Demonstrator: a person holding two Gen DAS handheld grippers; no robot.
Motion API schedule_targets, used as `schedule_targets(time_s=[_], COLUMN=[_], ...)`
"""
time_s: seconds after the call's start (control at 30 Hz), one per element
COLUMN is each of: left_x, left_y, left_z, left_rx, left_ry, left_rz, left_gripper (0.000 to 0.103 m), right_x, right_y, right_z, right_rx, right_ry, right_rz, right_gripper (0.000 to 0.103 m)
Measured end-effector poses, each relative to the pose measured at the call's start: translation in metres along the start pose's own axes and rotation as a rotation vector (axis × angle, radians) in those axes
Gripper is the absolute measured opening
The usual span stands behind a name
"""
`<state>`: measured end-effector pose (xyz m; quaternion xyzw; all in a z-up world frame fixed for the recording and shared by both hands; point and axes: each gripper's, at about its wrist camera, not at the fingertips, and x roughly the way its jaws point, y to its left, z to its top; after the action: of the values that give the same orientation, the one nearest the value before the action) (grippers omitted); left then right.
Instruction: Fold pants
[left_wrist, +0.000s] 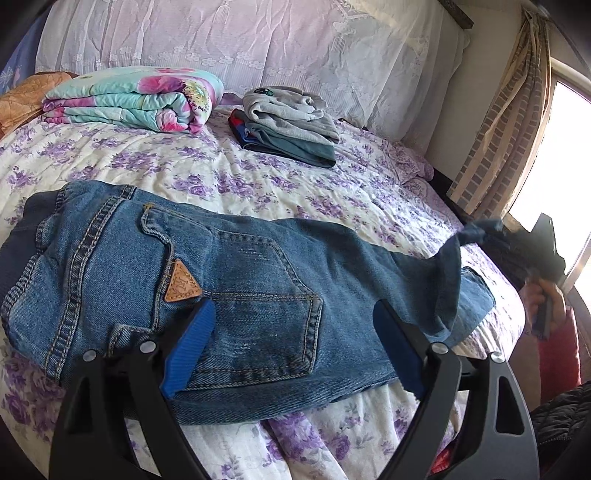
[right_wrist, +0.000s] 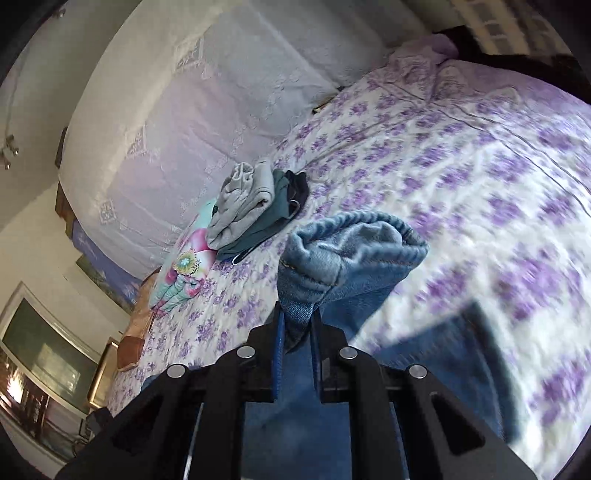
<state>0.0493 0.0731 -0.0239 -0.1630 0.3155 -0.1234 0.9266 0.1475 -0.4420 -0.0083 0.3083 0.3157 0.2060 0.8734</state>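
Your right gripper (right_wrist: 297, 325) is pinching the jeans' (left_wrist: 229, 280) lifted hem (bunched, close up in its view only), while your left gripper's (left_wrist: 295, 328) jaws are gaping over the back pocket.

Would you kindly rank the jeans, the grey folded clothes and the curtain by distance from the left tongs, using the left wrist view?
1. Jeans, directly under the left tongs.
2. Grey folded clothes, farther up the bed.
3. Curtain, far right beside the window.
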Motion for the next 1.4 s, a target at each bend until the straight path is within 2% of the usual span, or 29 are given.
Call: schedule_targets(time_s=[0.07,0.17,0.23,0.3,0.47,0.73,0.77,0.87,0.9,0.97,1.03,1.13,1.23,1.3,1.37,1.4], left_x=[0.0,-0.001,-0.002,-0.002,-0.003,-0.003,-0.003,-0.004,-0.004,-0.004,-0.004,-0.005,-0.005,-0.005,-0.005,-0.006], left_y=[0.001,0.002,0.003,0.004,0.005,0.005,0.005,0.005,0.005,0.005,0.005,0.005,0.005,0.005,0.005,0.005], left_z=[0.0,0.0,0.0,-0.001,-0.001,-0.002,-0.002,-0.002,-0.002,-0.002,-0.002,-0.002,-0.002,-0.001,-0.002,-0.002], left_rx=[-0.004,-0.008,-0.015,-0.021,-0.023,-0.023,-0.023,-0.023,-0.024,-0.024,-0.026,-0.03,-0.029,-0.028,-0.029,-0.03], left_ry=[-0.003,-0.008,-0.014,-0.018,-0.022,-0.022,-0.022,-0.022,-0.022,-0.022,-0.024,-0.026,-0.025,-0.025,-0.027,-0.028], left_rz=[-0.005,-0.01,-0.017,-0.025,-0.029,-0.03,-0.03,-0.03,-0.032,-0.031,-0.037,-0.042,-0.041,-0.04,-0.042,-0.043], left_gripper=[0.084,0.084,0.084,0.084,0.084,0.084,0.084,0.084,0.084,0.084,0.084,0.084,0.084,0.084,0.084,0.084], right_x=[-0.012,-0.02,-0.022,-0.028,-0.029,0.005,0.006,0.001,-0.005,-0.018,-0.031,-0.039,-0.04,-0.04,-0.035,-0.032], right_y=[-0.024,-0.055,-0.073,-0.087,-0.078,-0.066,-0.064,-0.057,-0.055,-0.05,-0.047,-0.062,-0.095,-0.101,-0.089,-0.081], right_z=[-0.014,-0.03,-0.037,-0.042,-0.042,-0.042,-0.041,-0.036,-0.032,-0.026,-0.022,-0.025,-0.035,-0.041,-0.044,-0.045], right_rx=[0.053,0.102,0.152,0.217,0.212,0.196,0.181,0.146,0.143,0.134,0.113,0.104,0.195,0.235,0.222,0.205], right_ry=[0.003,0.04,0.072,0.055,0.034,0.065,0.062,0.029,0.013,-0.004,-0.008,0.045,0.058,0.054,0.077,0.094], right_rz=[0.002,-0.042,-0.058,-0.056,0.002,0.01,0.007,0.005,0.021,0.042,0.033,-0.031,-0.092,-0.033,0.005,0.009], right_gripper=[0.013,0.013,0.018,0.043,0.057,0.057,0.054,0.027,0.023,0.02,0.019,0.019,0.019,0.021,0.022,0.029])
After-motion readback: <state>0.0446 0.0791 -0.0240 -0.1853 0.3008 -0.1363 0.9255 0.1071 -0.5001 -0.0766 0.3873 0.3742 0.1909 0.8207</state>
